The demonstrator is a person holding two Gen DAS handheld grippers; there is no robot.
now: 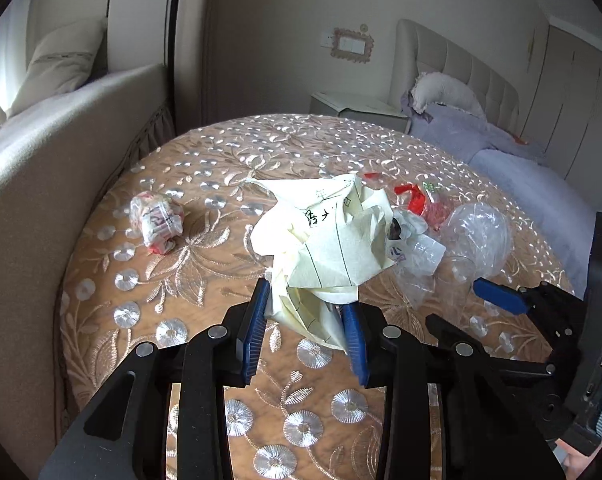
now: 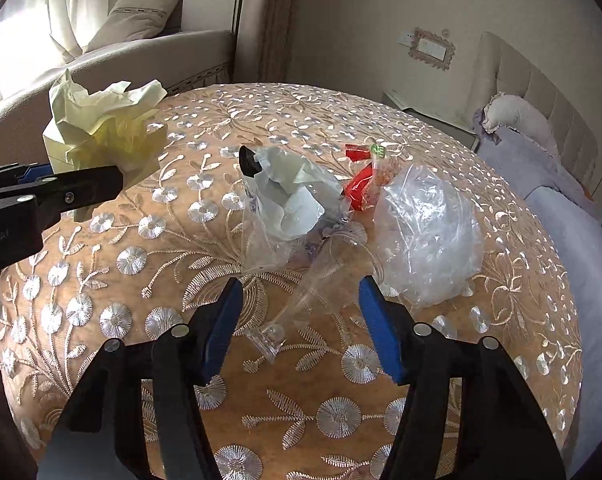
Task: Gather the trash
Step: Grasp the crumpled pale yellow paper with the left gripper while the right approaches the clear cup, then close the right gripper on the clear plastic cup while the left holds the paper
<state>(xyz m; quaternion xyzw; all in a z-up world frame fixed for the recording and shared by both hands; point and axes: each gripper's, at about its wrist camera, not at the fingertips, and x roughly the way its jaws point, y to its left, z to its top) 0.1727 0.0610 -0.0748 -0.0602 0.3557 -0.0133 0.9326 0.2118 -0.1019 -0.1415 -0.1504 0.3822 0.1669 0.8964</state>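
Two grippers work over the embroidered round table (image 2: 101,360). Nearest, left gripper (image 1: 305,312) is clamped on the crumpled yellow paper (image 1: 325,232), lifted clear of the cloth, presumably to carry it off. Right gripper (image 2: 297,300) tilts down, jaws half-spread astride the clear plastic cup (image 2: 309,292) lying on its side; pads not touching it. Beyond: white wrapper (image 2: 289,196), clear bag (image 2: 429,232), red scrap (image 2: 359,184). Farther left, a small wad (image 1: 157,220) sits apart.

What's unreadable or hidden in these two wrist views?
- Trash bin: in neither view.
- Crumpled yellow paper: its writing is creased, unreadable; in the left view it hides part of the plastic pile behind.
- Clear plastic cup: right view, transparent, so contact with the right gripper is unclear.
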